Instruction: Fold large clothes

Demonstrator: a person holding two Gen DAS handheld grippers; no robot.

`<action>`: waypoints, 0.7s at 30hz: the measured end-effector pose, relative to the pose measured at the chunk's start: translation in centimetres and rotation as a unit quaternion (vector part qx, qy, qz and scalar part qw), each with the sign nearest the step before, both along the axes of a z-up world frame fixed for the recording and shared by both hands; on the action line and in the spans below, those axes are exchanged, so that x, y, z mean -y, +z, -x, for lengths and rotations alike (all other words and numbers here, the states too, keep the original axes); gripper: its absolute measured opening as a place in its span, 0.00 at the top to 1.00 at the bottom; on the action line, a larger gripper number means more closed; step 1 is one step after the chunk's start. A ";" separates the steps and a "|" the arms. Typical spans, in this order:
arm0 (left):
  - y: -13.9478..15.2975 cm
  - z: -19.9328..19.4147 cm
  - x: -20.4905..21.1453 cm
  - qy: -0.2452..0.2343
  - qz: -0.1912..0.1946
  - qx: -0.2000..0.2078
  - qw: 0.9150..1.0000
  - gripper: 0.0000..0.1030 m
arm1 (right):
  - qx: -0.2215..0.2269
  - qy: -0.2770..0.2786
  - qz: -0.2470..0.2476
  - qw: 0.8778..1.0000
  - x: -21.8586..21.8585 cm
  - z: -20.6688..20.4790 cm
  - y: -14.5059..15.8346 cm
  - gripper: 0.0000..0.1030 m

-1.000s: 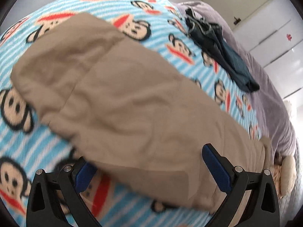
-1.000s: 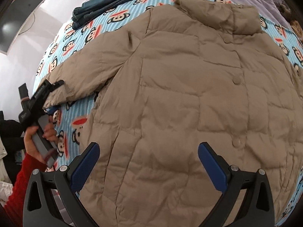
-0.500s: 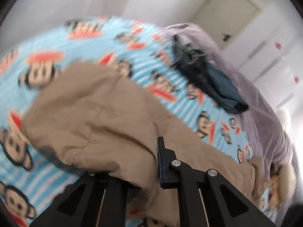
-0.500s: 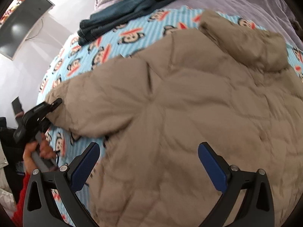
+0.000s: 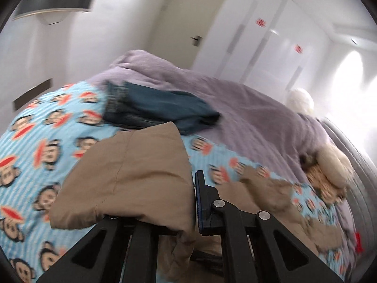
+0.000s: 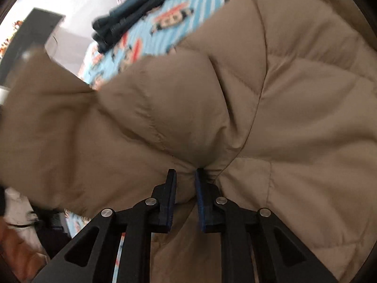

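Observation:
A tan puffer jacket [image 6: 282,94] lies on a bed with a blue monkey-print blanket [image 5: 47,146]. My left gripper [image 5: 188,202] is shut on the jacket's sleeve end [image 5: 132,176], which is lifted off the blanket and drapes over the left finger. My right gripper [image 6: 185,188] is shut on a pinch of jacket fabric near the seam where the sleeve meets the body. The raised sleeve [image 6: 59,129] fills the left of the right wrist view.
Folded dark blue jeans [image 5: 153,108] lie at the blanket's far edge, also in the right wrist view [image 6: 132,11]. A lilac duvet [image 5: 235,108] covers the far side of the bed, with plush toys [image 5: 329,165]. White wardrobe doors [image 5: 271,47] stand behind.
Both grippers went from open to shut. The left one closed on the sleeve end and lifted it. The right one dropped onto the jacket and pinched the fabric.

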State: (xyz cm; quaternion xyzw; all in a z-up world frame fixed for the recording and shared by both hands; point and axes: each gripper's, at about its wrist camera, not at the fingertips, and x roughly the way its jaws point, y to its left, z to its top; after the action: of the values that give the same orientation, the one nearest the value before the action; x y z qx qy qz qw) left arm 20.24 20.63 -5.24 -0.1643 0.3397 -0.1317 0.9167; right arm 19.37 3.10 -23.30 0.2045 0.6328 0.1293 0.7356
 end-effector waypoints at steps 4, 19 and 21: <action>0.4 0.0 5.9 -0.061 -0.013 -0.004 0.998 0.89 | 0.007 -0.006 -0.024 1.000 1.9 0.5 1.6 0.82; -10.4 3.0 28.1 -0.255 -0.210 -0.093 0.939 0.89 | 0.016 -0.190 0.133 0.973 24.7 10.3 7.1 0.82; -11.6 3.8 28.7 -0.257 -0.238 -0.101 0.931 0.89 | 0.011 -0.202 0.132 0.970 25.8 11.0 6.7 0.82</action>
State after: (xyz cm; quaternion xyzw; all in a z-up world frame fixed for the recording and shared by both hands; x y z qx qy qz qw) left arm 16.44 -8.03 -16.85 0.1390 0.4823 -0.2606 0.8247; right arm 8.38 -22.69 -16.58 0.2281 0.5820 -0.1044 0.7735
